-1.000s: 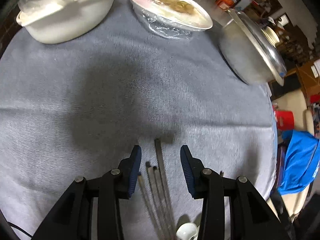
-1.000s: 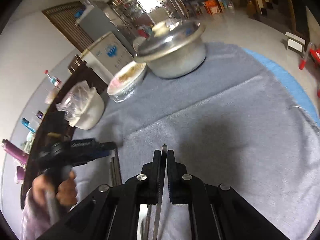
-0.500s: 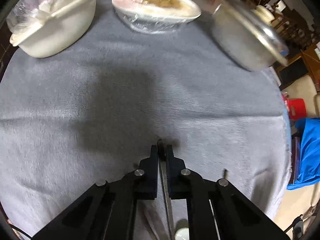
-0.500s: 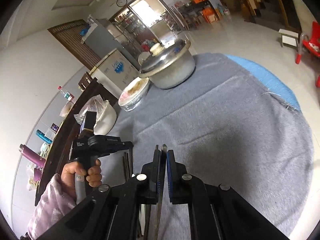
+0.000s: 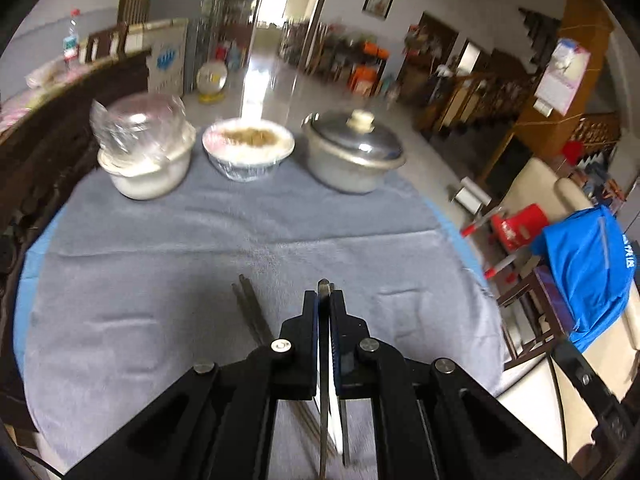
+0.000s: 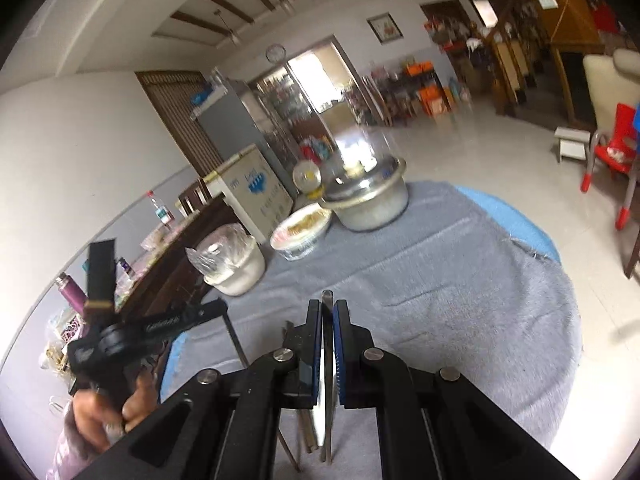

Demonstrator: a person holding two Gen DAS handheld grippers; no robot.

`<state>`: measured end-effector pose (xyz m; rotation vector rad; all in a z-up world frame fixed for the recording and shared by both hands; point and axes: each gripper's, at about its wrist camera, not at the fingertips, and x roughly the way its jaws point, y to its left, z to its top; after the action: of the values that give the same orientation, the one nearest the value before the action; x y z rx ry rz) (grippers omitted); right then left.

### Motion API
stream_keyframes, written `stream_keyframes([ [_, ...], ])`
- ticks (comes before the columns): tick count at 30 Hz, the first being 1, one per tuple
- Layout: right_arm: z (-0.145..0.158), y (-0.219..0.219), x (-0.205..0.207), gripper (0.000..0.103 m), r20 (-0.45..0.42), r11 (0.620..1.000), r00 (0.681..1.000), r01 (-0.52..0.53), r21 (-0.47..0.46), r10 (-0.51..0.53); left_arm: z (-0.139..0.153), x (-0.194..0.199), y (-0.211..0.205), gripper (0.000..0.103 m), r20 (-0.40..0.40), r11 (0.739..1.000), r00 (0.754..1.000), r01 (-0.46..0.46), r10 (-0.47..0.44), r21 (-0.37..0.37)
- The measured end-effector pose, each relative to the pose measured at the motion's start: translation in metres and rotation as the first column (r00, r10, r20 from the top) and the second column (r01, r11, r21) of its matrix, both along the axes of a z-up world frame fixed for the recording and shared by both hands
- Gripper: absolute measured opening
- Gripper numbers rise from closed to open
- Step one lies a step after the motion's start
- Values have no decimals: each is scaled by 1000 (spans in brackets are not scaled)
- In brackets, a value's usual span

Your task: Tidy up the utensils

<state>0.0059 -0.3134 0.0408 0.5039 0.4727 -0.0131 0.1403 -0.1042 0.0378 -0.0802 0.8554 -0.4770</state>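
My left gripper is shut on a thin metal chopstick, held lifted above the grey tablecloth. More metal chopsticks lie on the cloth just left of it. My right gripper is shut on another metal chopstick, also lifted. In the right wrist view the left gripper shows at the left with its chopstick hanging down, and loose utensils lie below my right gripper.
Three dishes stand in a row at the far edge: a white pot under plastic, a wrapped bowl of food and a lidded metal pot. A dark wooden sideboard is at left. Chairs with blue cloth are at right.
My left gripper shut on a chopstick from the pile and lifted it off the cloth, tilting up. My right gripper rose and tilted up with its chopstick.
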Motion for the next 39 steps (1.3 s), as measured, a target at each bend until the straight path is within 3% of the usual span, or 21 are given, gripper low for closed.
stream_keyframes([
  [8,29,50,-40,6,99,983,994,63,-173,-46,32,-57,51,5,128,995,989,-67,77,-78],
  [16,62,74,-68,6,208,970,977,83,-229,-35,66,-86,74,5,209,982,969,-98,131,-161],
  [26,102,77,-108,6,348,986,938,54,-155,3,110,-131,98,5,332,957,923,-104,195,-272],
  [33,104,86,-118,6,335,985,940,-6,-172,64,107,-151,101,5,352,959,918,-89,184,-269],
  [39,83,100,-107,6,234,971,967,-41,-237,98,87,-153,95,5,290,966,944,-88,158,-243],
])
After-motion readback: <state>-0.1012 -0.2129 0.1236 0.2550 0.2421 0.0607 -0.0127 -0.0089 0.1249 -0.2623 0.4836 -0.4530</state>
